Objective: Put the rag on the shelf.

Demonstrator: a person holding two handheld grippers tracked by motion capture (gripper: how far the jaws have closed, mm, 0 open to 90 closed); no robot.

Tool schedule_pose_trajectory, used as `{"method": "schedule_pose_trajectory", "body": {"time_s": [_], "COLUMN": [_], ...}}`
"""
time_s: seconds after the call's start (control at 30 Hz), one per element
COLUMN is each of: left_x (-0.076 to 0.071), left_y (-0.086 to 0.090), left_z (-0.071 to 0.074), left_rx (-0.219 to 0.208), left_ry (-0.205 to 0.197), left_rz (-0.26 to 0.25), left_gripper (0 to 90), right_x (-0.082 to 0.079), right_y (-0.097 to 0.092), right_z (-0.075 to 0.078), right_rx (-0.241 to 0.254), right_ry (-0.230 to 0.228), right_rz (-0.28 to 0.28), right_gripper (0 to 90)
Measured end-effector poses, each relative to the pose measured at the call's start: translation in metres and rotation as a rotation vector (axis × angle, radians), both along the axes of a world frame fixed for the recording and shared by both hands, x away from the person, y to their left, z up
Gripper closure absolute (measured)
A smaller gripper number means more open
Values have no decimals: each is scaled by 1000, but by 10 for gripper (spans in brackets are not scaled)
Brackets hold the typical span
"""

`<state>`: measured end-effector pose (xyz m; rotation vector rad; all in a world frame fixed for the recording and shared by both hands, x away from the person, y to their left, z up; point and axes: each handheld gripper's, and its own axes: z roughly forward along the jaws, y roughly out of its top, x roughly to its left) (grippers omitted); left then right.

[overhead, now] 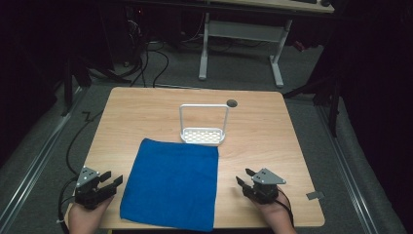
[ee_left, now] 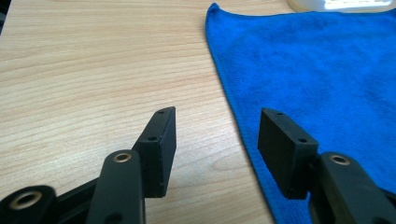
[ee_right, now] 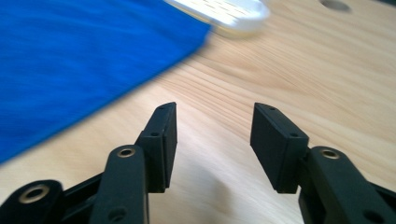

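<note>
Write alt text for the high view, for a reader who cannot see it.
A blue cloth lies flat on a wooden table, with a white rack touching its far edge. The left gripper and right gripper, both open and holding nothing, flank the cloth at the near edge.

Left gripper low over wooden table, jaws wide apart, nothing between. One jaw above bare wood, the other above the near edge of blue cloth, spread flat. Pale rim of a white rack beyond the cloth's far edge.
</note>
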<state>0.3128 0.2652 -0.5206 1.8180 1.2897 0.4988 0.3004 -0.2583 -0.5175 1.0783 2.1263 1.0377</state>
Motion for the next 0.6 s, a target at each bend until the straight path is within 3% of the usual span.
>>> {"method": "schedule_pose_trajectory", "body": {"time_s": [0.2, 0.43, 0.6], "left_x": [0, -1, -1], "left_y": [-4, -4, -5], "left_z": [1, 3, 2], "left_rx": [17, 12, 3], "left_ry": [-25, -55, -49], "left_rz": [-1, 6, -2], "left_gripper": [459, 443, 453], "right_x": [5, 1, 2], "right_y": [-8, -6, -5], "right_z": [-1, 0, 1], "right_rx": [22, 15, 28], "right_ry": [8, -20, -17], "right_rz": [-51, -41, -41], "right_gripper": [563, 557, 554]}}
